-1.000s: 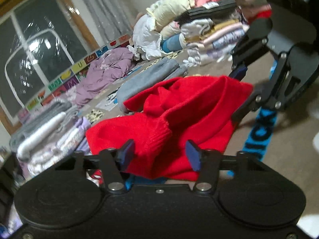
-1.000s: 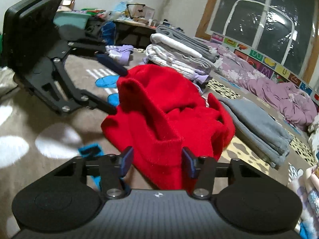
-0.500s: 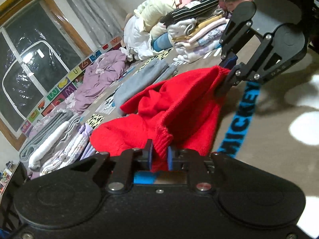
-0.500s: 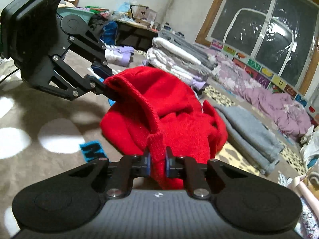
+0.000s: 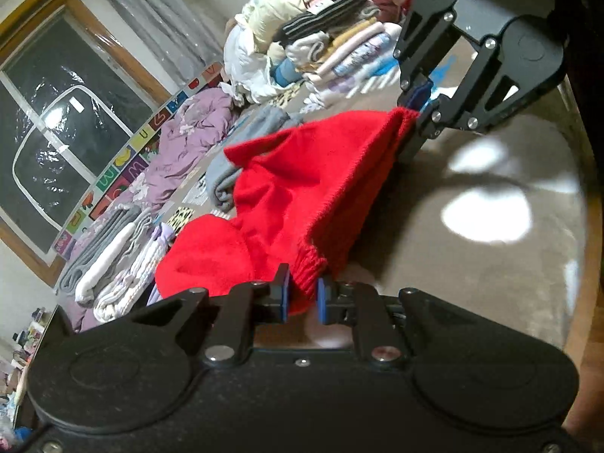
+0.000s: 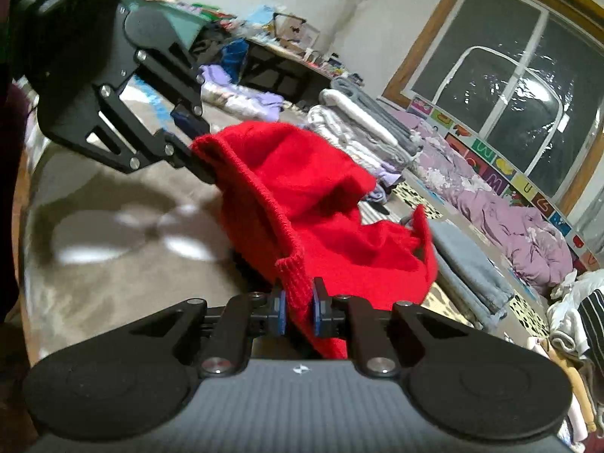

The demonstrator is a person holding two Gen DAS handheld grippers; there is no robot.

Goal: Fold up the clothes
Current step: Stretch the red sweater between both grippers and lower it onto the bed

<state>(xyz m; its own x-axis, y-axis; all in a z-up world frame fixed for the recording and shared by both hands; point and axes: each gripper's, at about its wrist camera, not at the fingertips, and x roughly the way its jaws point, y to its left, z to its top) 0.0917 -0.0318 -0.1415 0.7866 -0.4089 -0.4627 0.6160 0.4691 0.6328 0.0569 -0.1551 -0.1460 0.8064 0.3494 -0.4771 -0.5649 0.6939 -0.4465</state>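
We see the left gripper (image 5: 303, 296) and right gripper (image 6: 298, 311), jaws both clamped on the ribbed hem of a red knit sweater (image 5: 302, 192) (stretched between them), hanging over the beige carpet (image 5: 472, 264).

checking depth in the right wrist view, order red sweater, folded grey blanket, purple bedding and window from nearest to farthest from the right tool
1. Red sweater: clamped in the right tool, centre.
2. Grey blanket: on the floor just beyond, to the right.
3. Purple bedding: farther right, along the wall.
4. Window: behind the bedding, upper right.
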